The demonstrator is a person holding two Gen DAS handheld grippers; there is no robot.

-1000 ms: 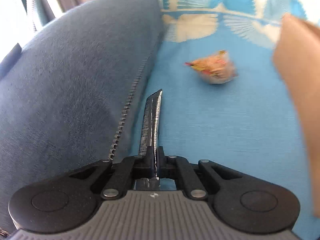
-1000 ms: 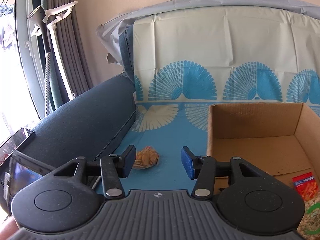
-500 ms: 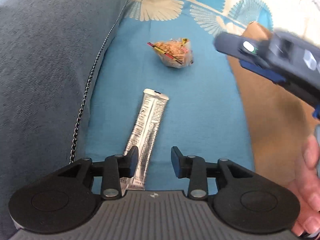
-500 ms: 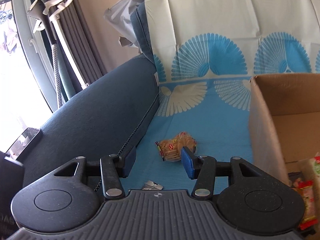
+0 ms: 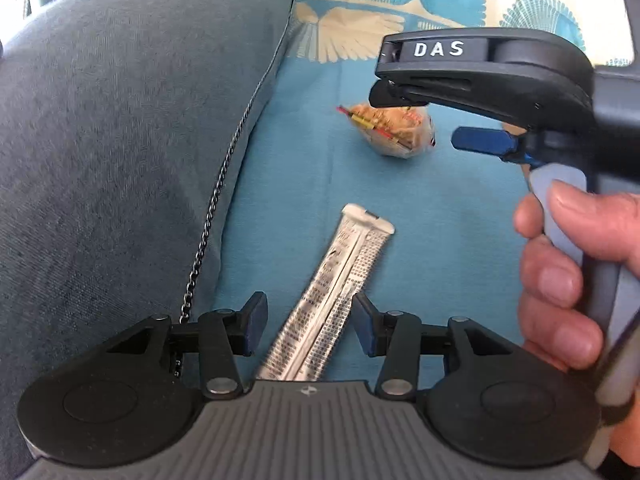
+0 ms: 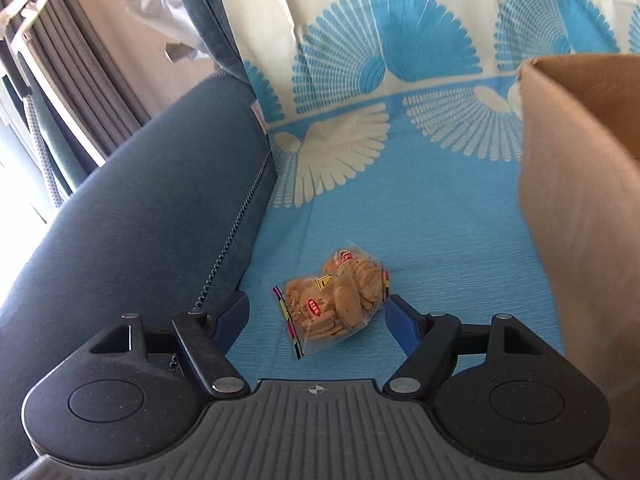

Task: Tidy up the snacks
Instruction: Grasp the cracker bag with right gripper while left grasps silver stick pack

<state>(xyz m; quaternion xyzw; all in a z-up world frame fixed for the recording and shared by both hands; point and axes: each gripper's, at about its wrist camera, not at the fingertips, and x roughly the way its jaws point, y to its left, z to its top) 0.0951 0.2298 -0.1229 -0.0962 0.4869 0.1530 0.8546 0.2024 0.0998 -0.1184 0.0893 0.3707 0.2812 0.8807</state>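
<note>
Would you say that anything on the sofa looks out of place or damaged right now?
Nothing looks damaged or spilled. Two snacks lie loose on the blue cover outside the cardboard box: a silver stick packet lying askew by the armrest, and a sealed cracker bag further along the seat.

A clear cracker bag (image 6: 334,302) and silver stick packet (image 5: 328,300) lie apart on blue cloth (image 6: 440,232).

surface: sofa seat (image 6: 440,220), blue fan-print cover | on it: cracker bag (image 6: 336,300), silver stick sachet (image 5: 332,296) (well apart), cardboard box (image 6: 580,200) at right | armrest (image 6: 140,220) left
</note>
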